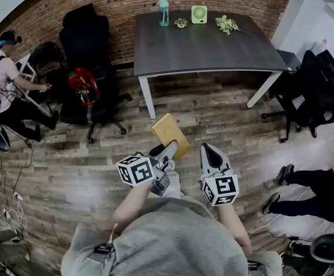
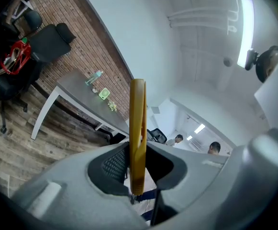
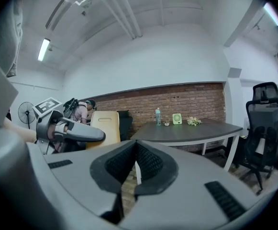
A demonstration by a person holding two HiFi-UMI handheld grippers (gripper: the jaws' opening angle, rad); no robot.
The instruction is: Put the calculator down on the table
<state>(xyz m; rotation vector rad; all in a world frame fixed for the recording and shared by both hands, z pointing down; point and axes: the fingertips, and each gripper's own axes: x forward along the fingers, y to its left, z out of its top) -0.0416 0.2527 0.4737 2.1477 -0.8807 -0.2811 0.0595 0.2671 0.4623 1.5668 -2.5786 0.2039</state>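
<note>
A flat yellow calculator [image 1: 169, 132] sticks out forward over the wooden floor, and my left gripper [image 1: 165, 152] is shut on its near end. In the left gripper view the calculator [image 2: 138, 128] stands edge-on, pinched between the dark pads [image 2: 114, 166]. My right gripper [image 1: 210, 149] hangs beside it, a little to the right, with its jaws shut and nothing in them. The right gripper view shows its pads meeting [image 3: 136, 163], with the calculator [image 3: 105, 126] and left gripper [image 3: 74, 132] off to the left. The dark grey table [image 1: 212, 50] stands ahead, some way off.
On the table's far edge stand a teal bottle [image 1: 164, 10], a small green fan [image 1: 199, 14] and a plant [image 1: 226, 23]. Black office chairs [image 1: 86, 56] are at the left, one [image 1: 313, 91] at the right. A person [image 1: 8, 79] sits far left; someone's legs [image 1: 310, 191] lie right.
</note>
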